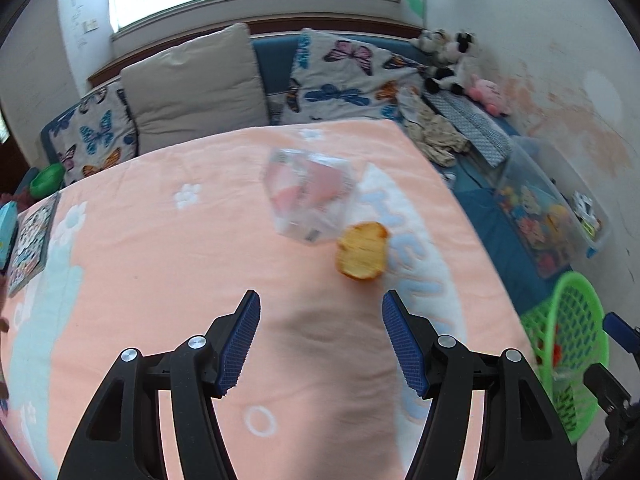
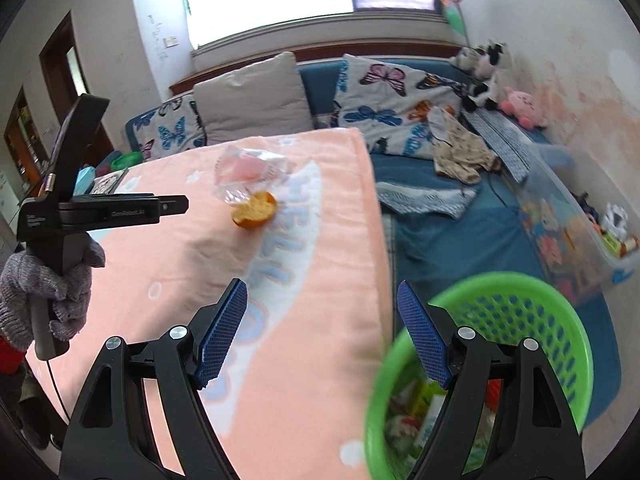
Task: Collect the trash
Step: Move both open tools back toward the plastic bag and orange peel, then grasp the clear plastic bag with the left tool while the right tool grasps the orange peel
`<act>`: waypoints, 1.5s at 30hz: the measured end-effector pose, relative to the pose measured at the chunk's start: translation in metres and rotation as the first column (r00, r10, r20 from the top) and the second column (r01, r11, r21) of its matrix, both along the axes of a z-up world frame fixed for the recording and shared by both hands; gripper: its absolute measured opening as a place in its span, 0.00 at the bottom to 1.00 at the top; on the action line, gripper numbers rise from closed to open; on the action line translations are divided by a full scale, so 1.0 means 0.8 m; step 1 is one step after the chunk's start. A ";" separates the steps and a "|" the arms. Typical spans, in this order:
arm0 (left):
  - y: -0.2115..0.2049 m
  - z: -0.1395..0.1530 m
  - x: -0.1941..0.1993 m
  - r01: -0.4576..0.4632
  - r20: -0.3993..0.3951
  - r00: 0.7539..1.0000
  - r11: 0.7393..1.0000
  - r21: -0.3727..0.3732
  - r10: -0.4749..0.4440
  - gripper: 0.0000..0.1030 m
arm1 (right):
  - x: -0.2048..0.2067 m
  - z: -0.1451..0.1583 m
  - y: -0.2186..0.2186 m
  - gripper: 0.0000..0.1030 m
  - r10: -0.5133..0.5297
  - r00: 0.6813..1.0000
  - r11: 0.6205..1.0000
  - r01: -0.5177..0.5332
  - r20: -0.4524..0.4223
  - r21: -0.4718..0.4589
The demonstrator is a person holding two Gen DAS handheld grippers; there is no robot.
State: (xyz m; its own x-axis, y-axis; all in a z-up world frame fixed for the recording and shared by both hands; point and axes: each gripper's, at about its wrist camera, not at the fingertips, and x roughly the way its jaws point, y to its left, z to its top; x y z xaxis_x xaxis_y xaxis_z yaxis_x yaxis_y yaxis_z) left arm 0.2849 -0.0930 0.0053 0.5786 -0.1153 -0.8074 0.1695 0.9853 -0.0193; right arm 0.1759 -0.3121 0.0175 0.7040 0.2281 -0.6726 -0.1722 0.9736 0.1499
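Hovering above the peach blanket (image 1: 160, 264), the left gripper (image 1: 318, 344) has its jaws spread wide, the blue ribbed pads (image 1: 240, 344) well apart with nothing between them and nothing touching either one. Bare blanket fills the gap. Ahead of the fingers and a little toward the right pad lies an orange peel (image 1: 363, 250), pale inner side up, clear of the jaws. Just beyond it, touching or nearly touching its far edge, rests a crumpled clear plastic wrapper (image 1: 308, 196) with pink showing through; motion blur hides whether the two overlap.

In the right wrist view the left gripper (image 2: 176, 205) appears at the left edge, held by a hand in a grey knit glove (image 2: 52, 280), above the blanket (image 2: 320, 280). The peel (image 2: 256, 210) and wrapper (image 2: 250, 174) sit farther along the blanket, beside the white lettering.

The right gripper (image 2: 322, 332) also stands wide open, gripping nothing. Its left pad (image 2: 222, 332) hangs over the blanket's edge, while its right pad (image 2: 424, 336) sits in front of the near rim of a green basket (image 2: 568, 320) standing beside the bed. Whether that pad touches the rim cannot be told. Colourful scraps (image 2: 408, 420) lie in the basket's bottom.
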 end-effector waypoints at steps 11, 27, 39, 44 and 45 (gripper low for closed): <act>0.062 -0.001 0.061 -0.120 -0.018 0.993 0.993 -0.008 0.120 0.60 | 0.089 -0.020 0.070 0.75 0.115 0.993 0.993 -0.115 -0.028 -0.011; 0.076 -0.055 0.132 -0.127 -0.095 0.988 0.989 -0.076 0.120 0.60 | 0.193 -0.101 0.130 0.75 0.182 0.975 0.983 -0.185 -0.129 -0.013; 0.065 -0.088 0.186 -0.160 -0.154 0.979 0.971 -0.179 0.133 0.55 | 0.224 -0.122 0.149 0.76 0.198 0.969 0.979 -0.203 -0.150 -0.025; 0.064 -0.104 0.197 -0.178 -0.184 0.973 0.959 -0.222 0.138 0.40 | 0.227 -0.125 0.156 0.69 0.189 0.973 0.977 -0.200 -0.134 -0.077; 0.063 -0.105 0.197 -0.176 -0.182 0.974 0.957 -0.230 0.135 0.31 | 0.226 -0.125 0.157 0.65 0.185 0.974 0.977 -0.197 -0.130 -0.084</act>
State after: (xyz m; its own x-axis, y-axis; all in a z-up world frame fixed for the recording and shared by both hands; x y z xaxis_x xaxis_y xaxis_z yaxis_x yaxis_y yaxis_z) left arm 0.4425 -0.0426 -0.0786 0.4679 -0.2390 -0.8508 -0.0108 0.9611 -0.2759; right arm 0.3566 -0.1866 -0.0822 0.5657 0.2812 -0.7752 -0.3427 0.9352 0.0892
